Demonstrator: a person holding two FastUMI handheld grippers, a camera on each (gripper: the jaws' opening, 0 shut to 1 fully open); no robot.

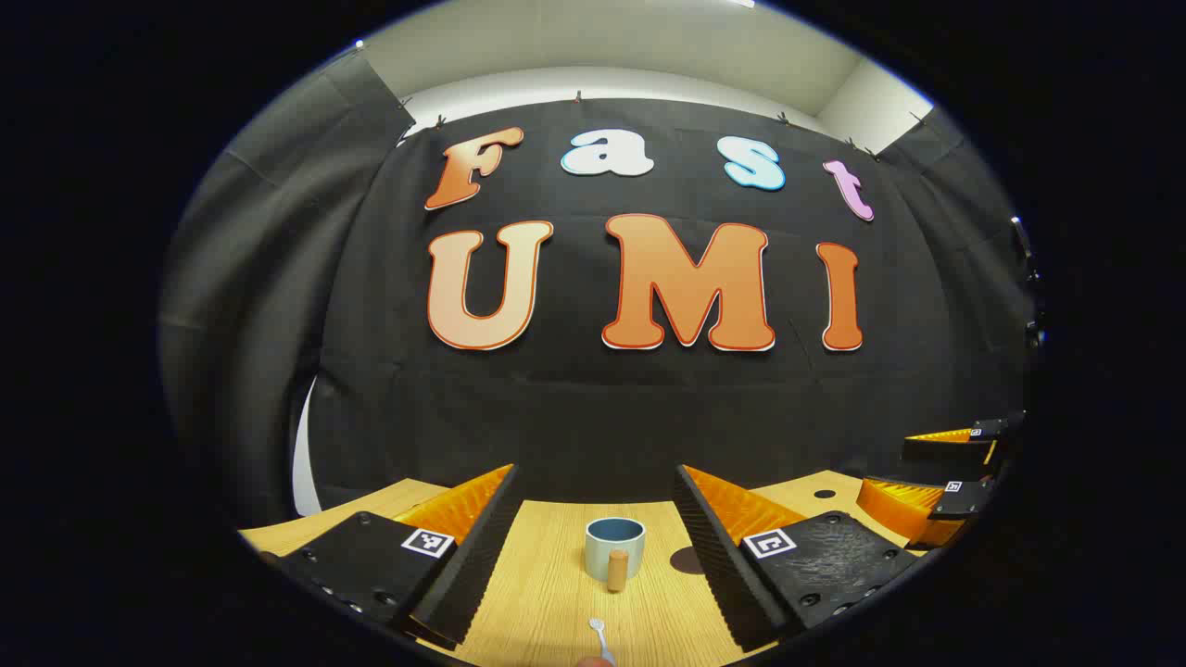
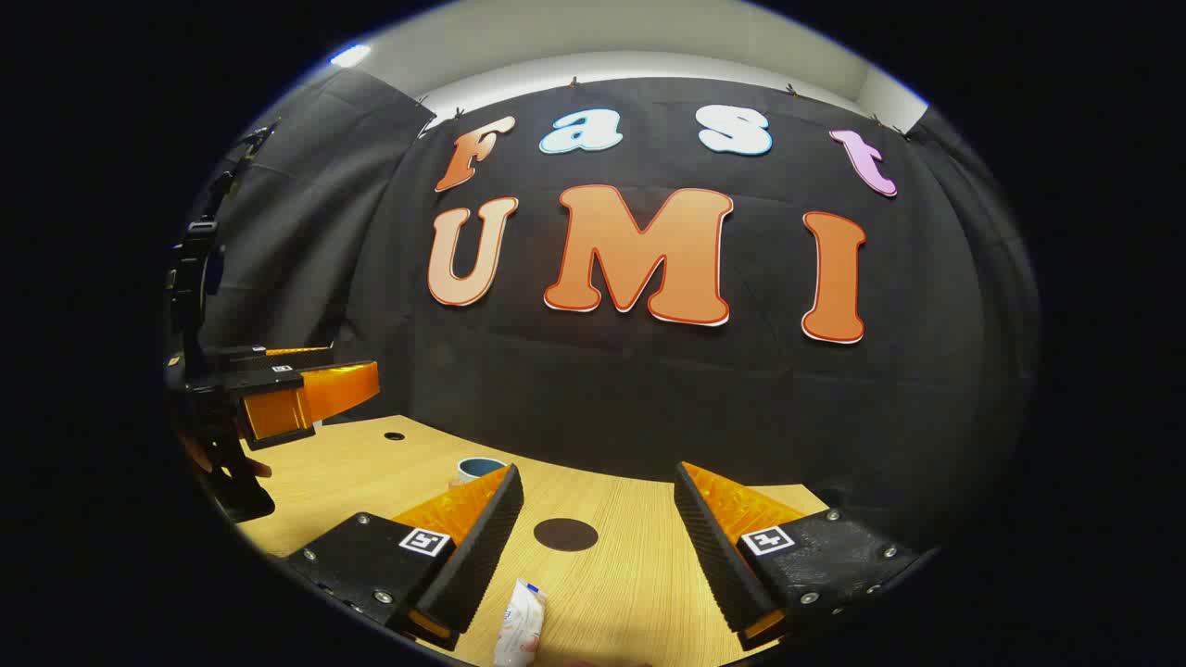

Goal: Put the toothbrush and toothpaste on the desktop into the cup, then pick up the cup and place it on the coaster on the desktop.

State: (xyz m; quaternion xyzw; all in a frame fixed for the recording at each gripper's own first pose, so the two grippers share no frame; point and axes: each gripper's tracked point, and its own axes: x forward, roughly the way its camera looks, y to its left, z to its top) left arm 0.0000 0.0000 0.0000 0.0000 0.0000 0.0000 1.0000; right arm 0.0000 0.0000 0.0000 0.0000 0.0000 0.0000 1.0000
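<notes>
A pale cup (image 1: 614, 547) with a blue inside stands upright on the wooden desktop (image 1: 547, 593), a tan handle on its near side. The white toothbrush head (image 1: 599, 632) lies just before it. My left gripper (image 1: 595, 533) hangs open above the desk, with the cup between and beyond its fingers. In the right gripper view the white toothpaste tube (image 2: 521, 628) lies on the desk at the bottom, between the fingers of my open right gripper (image 2: 598, 523). The dark round coaster (image 2: 565, 534) lies ahead of it. The cup's rim (image 2: 480, 467) peeks over the left finger.
The right gripper (image 1: 945, 482) appears at the right edge of the left gripper view. The left gripper (image 2: 278, 389), held by a hand, appears at the left of the right gripper view. Small dark holes (image 2: 394, 434) mark the desk. The black cloth wall stands close behind.
</notes>
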